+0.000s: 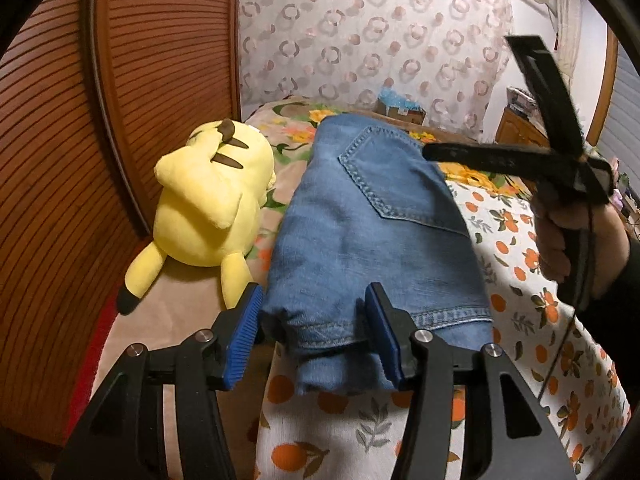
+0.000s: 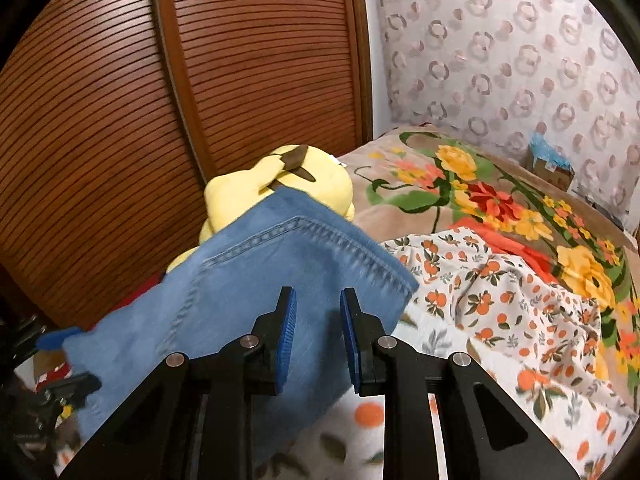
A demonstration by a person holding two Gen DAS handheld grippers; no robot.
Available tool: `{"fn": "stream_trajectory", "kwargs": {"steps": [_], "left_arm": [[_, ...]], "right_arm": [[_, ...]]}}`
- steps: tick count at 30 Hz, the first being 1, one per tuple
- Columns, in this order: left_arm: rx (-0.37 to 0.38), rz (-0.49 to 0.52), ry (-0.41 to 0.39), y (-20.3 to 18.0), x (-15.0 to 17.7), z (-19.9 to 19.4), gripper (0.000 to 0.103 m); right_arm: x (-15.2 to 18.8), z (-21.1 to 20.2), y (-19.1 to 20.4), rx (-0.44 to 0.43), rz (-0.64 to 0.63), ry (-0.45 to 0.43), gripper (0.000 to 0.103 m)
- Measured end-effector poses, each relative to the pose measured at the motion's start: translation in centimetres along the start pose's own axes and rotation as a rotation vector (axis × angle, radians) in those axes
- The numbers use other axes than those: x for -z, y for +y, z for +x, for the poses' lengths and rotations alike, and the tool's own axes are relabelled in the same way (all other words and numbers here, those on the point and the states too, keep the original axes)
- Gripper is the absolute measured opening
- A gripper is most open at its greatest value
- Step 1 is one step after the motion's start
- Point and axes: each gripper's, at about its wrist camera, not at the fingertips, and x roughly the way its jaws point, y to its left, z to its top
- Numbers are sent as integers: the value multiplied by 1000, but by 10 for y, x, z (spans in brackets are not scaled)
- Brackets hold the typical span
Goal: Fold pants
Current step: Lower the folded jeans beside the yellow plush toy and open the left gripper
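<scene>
The blue jeans (image 1: 360, 220) lie folded into a thick stack on the bed, back pocket up. My left gripper (image 1: 314, 312) has the near left part of the stack between its blue pads and is shut on it; the rest of the hem runs on past the right finger. In the right wrist view the jeans (image 2: 248, 288) look blurred, with my right gripper (image 2: 319, 300) just above their near right side. Its pads stand a narrow gap apart with nothing between them. A person's hand (image 1: 568, 236) carries that gripper at the right of the left wrist view.
A yellow plush toy (image 1: 212, 204) lies against the jeans' left side, by the brown slatted wardrobe door (image 1: 120, 80). A white cloth with orange print (image 2: 500, 300) covers the near bed, over a floral blanket (image 2: 480, 184). A cardboard box (image 2: 550, 168) sits by the curtain.
</scene>
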Motion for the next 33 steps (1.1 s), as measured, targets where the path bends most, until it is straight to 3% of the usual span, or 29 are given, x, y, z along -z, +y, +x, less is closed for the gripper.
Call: {"fn": "stream_trajectory", "kwargs": {"steps": [5,9,18,33], "left_arm": [[8,-5,-26,-2,0,-17,55],[17,1,-59,-6,2,-32,72],[21,16,-87,-15,5,-55,90],[11,17,-159,-20,12,-90,91]], "right_arm": [[15,-39,12,0,-8,-27,23],[25,-69,22,2,-14,-53,25],[48,-110,39,5,-20,-85,27],[70,-140,50,9,-1,-95,33]]}}
